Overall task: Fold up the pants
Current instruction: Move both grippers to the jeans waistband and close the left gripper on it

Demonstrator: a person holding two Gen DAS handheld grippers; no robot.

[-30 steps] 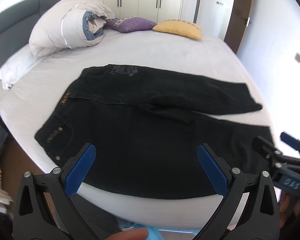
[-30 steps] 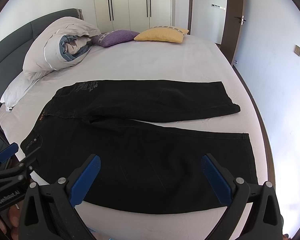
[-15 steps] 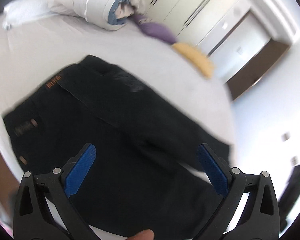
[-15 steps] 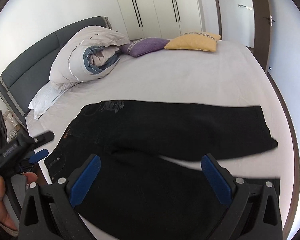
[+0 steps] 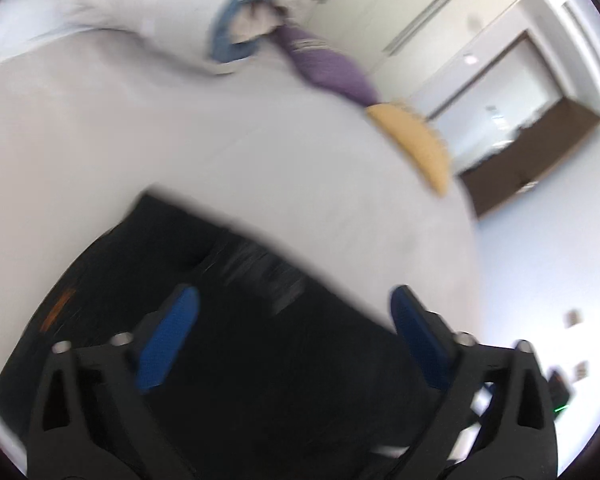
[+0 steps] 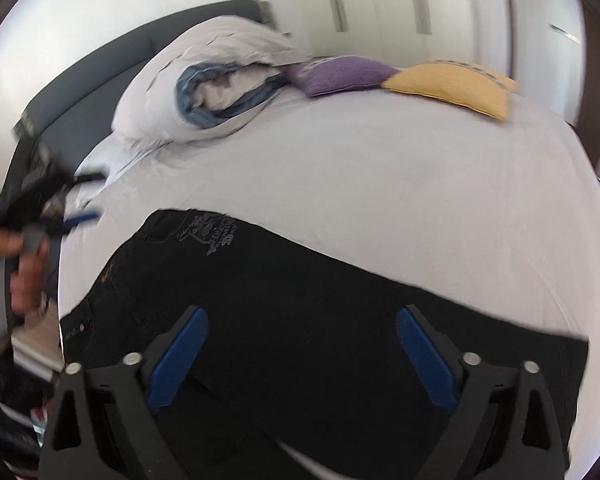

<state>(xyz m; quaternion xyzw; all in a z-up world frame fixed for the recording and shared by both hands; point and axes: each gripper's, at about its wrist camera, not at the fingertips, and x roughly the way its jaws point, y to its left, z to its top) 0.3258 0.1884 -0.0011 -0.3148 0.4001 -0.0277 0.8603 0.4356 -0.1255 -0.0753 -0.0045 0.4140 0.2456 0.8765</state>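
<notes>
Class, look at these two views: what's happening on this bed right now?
A person holds a two-finger claw in each hand over black pants spread flat on a bed. The left claw and right claw are both open with nothing between their pads, though their jaws have just been closing a little. The pants lie unfolded, legs apart, so no fold has been made. A rolled duvet and two cushions sit at the far side, clear of the pants.

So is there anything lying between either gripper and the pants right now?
Nothing visible. The black pants lie flat on the bed sheet, directly under the open right gripper and the open left gripper; both sets of jaws have just been closing slightly, with nothing between them. The duvet and cushions sit well beyond.
</notes>
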